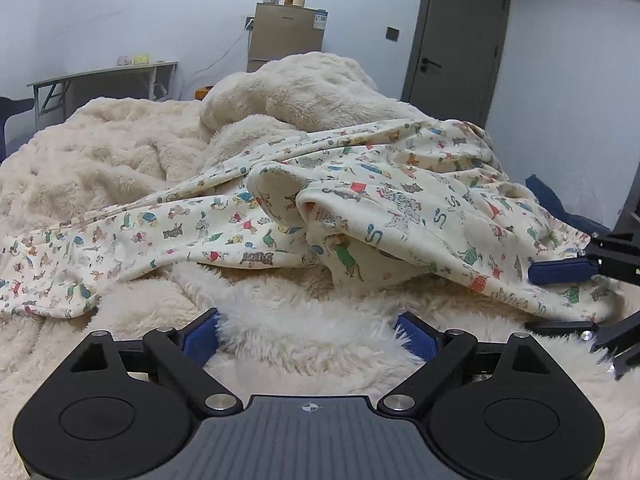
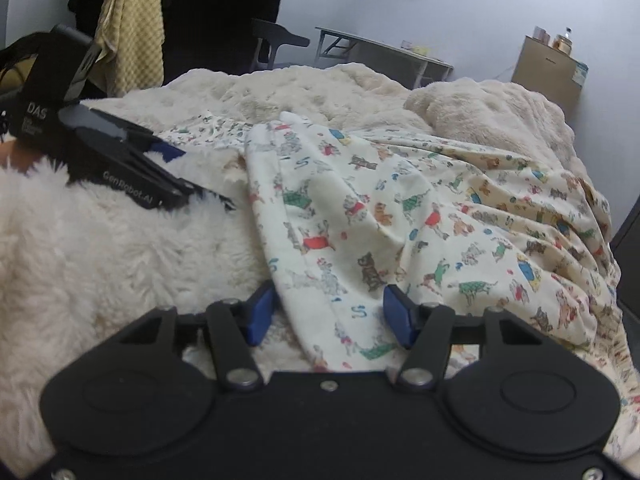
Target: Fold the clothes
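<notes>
A cream garment (image 1: 360, 208) printed with small cartoon animals lies crumpled on a fluffy cream blanket (image 1: 120, 160), one long sleeve or leg stretched out to the left. My left gripper (image 1: 308, 332) is open just in front of it, over bare blanket, holding nothing. My right gripper (image 1: 560, 300) enters from the right, open, with the garment's hem between its fingers. In the right wrist view the garment (image 2: 400, 220) spreads ahead and its near edge runs between the open right gripper (image 2: 330, 316) pads. The left gripper (image 2: 200, 176) sits to the left on the blanket (image 2: 100, 240).
The blanket bunches into a high mound (image 1: 300, 88) behind the garment. Beyond the bed stand a folding table (image 1: 104, 76), a small fridge (image 1: 286, 36) and a grey door (image 1: 456, 40). A dark blue cloth (image 1: 560, 208) lies at the right edge. A yellow towel (image 2: 132, 24) hangs nearby.
</notes>
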The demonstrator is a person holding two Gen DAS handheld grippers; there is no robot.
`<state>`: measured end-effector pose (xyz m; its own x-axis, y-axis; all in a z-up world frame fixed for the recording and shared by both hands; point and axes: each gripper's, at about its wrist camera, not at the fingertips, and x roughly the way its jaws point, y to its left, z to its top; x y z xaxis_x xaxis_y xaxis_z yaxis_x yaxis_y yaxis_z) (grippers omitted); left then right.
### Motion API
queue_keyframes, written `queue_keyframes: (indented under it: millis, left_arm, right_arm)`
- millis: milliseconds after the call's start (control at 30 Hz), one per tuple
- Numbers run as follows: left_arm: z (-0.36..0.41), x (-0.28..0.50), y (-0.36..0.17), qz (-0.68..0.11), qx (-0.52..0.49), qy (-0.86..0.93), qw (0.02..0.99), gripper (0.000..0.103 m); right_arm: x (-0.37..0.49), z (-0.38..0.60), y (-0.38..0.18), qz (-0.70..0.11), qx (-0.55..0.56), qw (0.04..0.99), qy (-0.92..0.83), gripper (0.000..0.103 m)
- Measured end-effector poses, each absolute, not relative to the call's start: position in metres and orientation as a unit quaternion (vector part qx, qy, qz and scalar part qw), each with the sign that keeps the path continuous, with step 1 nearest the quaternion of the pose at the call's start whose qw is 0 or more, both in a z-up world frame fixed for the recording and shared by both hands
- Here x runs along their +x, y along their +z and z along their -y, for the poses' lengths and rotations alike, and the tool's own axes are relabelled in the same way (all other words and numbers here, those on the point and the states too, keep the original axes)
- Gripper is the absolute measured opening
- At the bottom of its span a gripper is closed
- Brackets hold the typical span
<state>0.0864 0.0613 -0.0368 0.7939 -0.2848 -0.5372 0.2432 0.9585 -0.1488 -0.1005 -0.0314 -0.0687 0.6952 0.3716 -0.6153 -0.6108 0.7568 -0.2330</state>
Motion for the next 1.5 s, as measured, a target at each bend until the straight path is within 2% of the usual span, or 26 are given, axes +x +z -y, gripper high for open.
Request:
queue_keyframes:
  millis: [167,233,267,333,367,400,600,667,900,933,1000,1033,1067,1100,1233,1367,1467,1500]
  left_arm:
    - [-0.061,0.086,-0.039,-0.288,-0.038,-0.138,0.947,0.090]
    - [-0.061,0.085,-0.039,-0.287,-0.038,-0.138,0.947,0.090]
    - [-0.061,0.085,-0.039,-0.286,-0.038,-0.139,0.947,0.090]
    - [-0.062,0.084,-0.040,-0.285,-0.041,-0.141,0.947,0.090]
    - [-0.063,0.083,-0.039,-0.283,-0.042,-0.142,0.948,0.090]
    - [-0.064,0.082,-0.035,-0.278,-0.044,-0.147,0.948,0.089]
    - [-0.053,0.086,0.006,-0.244,-0.055,-0.233,0.940,0.089]
    - [-0.030,0.096,0.016,-0.250,-0.026,-0.252,0.934,0.089]
    - [0.036,0.122,0.027,-0.270,-0.015,-0.322,0.907,0.087]
    - [0.044,0.124,0.025,-0.275,-0.010,-0.320,0.906,0.083]
    - [0.049,0.129,0.019,-0.280,0.002,-0.298,0.913,0.054]
    - [0.051,0.131,0.015,-0.281,0.007,-0.286,0.916,0.045]
    - [0.049,0.131,0.014,-0.278,0.006,-0.280,0.919,0.021]
    - [0.040,0.130,0.019,-0.265,0.000,-0.278,0.923,0.011]
    - [-0.014,0.114,0.057,-0.186,-0.003,-0.257,0.948,0.009]
    - [-0.066,0.075,0.122,-0.090,0.099,-0.181,0.974,0.010]
    - [-0.089,0.033,0.156,-0.023,0.220,-0.091,0.971,0.020]
    - [-0.093,0.020,0.156,-0.019,0.251,-0.076,0.965,0.028]
  right_arm:
    - [-0.092,0.012,-0.068,-0.276,-0.255,0.883,0.282,0.057]
    - [-0.083,0.000,-0.065,-0.272,-0.274,0.878,0.283,0.052]
    - [-0.079,-0.005,-0.062,-0.268,-0.281,0.878,0.282,0.048]
    - [-0.070,-0.013,-0.053,-0.256,-0.288,0.882,0.270,0.018]
    - [-0.067,-0.014,-0.048,-0.249,-0.286,0.887,0.263,0.015]
    - [-0.064,-0.013,-0.042,-0.241,-0.279,0.894,0.256,0.006]
    - [-0.055,0.037,0.020,-0.187,-0.124,0.943,0.244,0.005]
    - [-0.056,0.056,0.038,-0.168,-0.093,0.952,0.239,0.005]
    - [-0.068,0.089,0.073,-0.111,-0.036,0.966,0.229,0.005]
    - [-0.069,0.093,0.074,-0.108,-0.029,0.967,0.229,0.005]
    - [-0.070,0.101,0.076,-0.106,-0.010,0.967,0.233,0.005]
    - [-0.069,0.105,0.076,-0.105,-0.002,0.967,0.234,0.005]
    - [-0.069,0.109,0.076,-0.103,0.004,0.967,0.233,0.005]
    - [-0.070,0.112,0.076,-0.101,0.005,0.968,0.230,0.005]
    - [-0.074,0.128,0.076,-0.090,0.012,0.973,0.212,0.005]
    - [-0.080,0.130,0.081,-0.084,0.020,0.967,0.242,0.004]
    - [-0.092,0.119,0.084,-0.069,0.005,0.958,0.279,0.003]
    - [-0.096,0.115,0.085,-0.064,0.001,0.956,0.286,0.001]
